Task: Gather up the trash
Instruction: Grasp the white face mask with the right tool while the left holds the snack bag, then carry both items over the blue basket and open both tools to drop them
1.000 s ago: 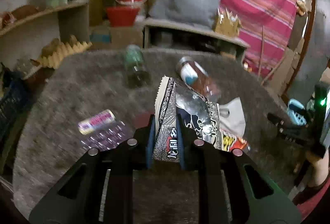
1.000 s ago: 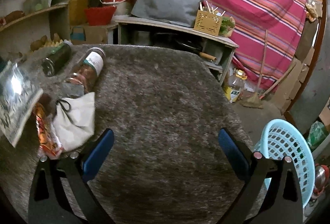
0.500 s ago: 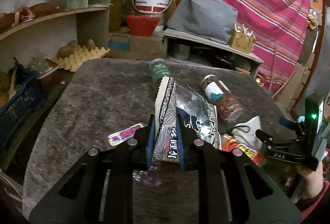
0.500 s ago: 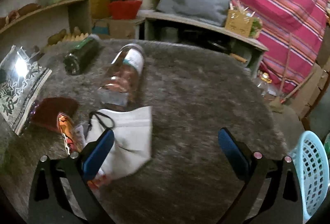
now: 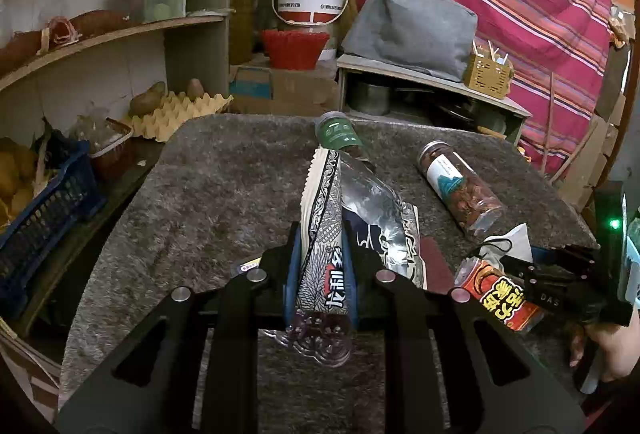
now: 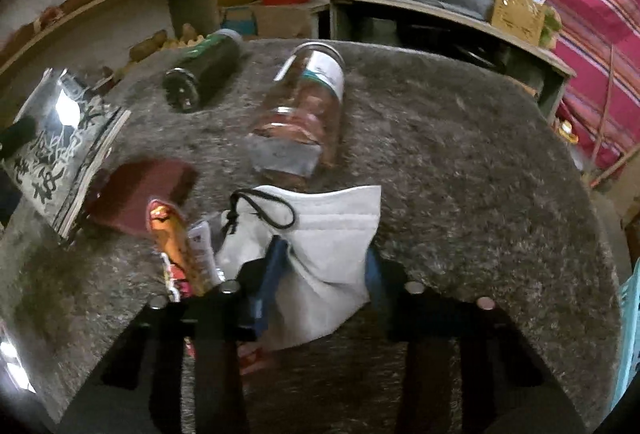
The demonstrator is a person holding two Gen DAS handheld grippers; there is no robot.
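Here the left gripper has its jaws pressed tight on a black-and-white patterned snack wrapper, which stands on edge between the blue pads and rises toward the far side of the bench. The wrapper's silver inside catches the light on its right side. In the right wrist view the same wrapper shows at the left edge, lifted off the grey felt.

The right gripper has its jaws drawn in on a white face mask — the cloth bunches between the blue pads, and its black ear loop lies on top of it toward the left. Just left of the mask sits an orange-red snack packet, and beyond that a dark red scrap, flat on the felt.

Farther off, a clear jar with a white label lies on its side, near the mask's far edge. A dark green bottle lies on its side to the left of the jar, apart from it.

At the far right edge of the right wrist view a sliver of a light blue basket shows — off the bench.
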